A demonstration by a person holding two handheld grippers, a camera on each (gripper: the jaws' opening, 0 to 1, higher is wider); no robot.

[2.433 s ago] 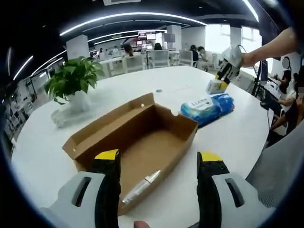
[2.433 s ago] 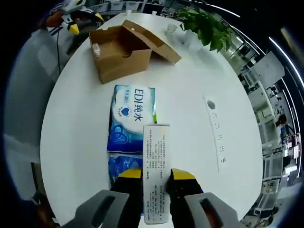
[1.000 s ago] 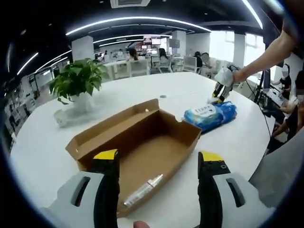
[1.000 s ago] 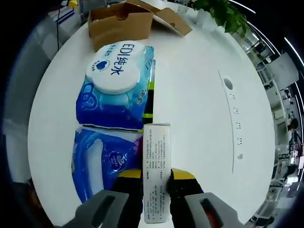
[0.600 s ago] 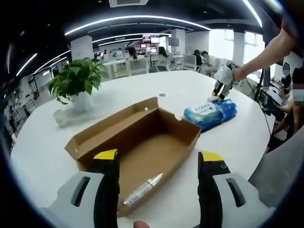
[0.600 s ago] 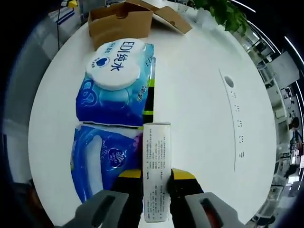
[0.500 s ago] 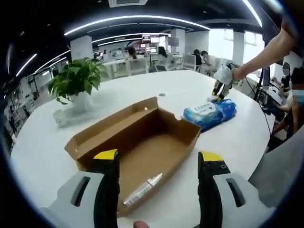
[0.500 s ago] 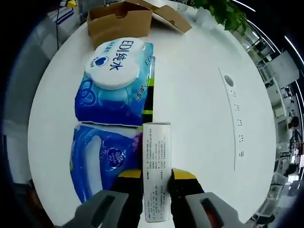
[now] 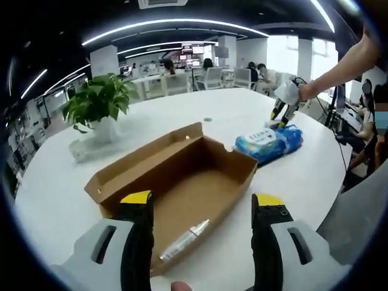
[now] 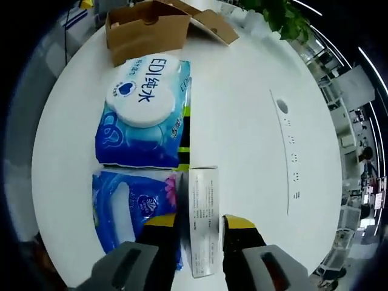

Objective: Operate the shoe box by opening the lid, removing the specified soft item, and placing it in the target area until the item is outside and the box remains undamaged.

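Note:
The brown shoe box [image 9: 182, 176] lies open on the white round table, its lid folded back, with a silvery tube [image 9: 185, 238] on its floor. My left gripper [image 9: 200, 206] hovers open over the box's near end, holding nothing. Two blue wipes packs [image 9: 267, 140] lie to the right of the box, and my right gripper [image 9: 284, 111] hangs just past them. In the right gripper view a small white printed carton [image 10: 203, 221] lies on the table beside the wipes pack [image 10: 142, 115]. My right gripper [image 10: 200, 223] straddles it, open, with a narrow gap on each side.
A potted plant [image 9: 97, 100] stands beyond the box on the left. A second blue pack [image 10: 130, 203] lies next to the carton. A row of small ports [image 10: 285, 142] runs along the table. The box [image 10: 148, 27] is at the far end. People sit at desks behind.
My right gripper has let go of the white carton and drawn back a little. The carton now rests beside the wipes packs. The left gripper and box have stayed put.

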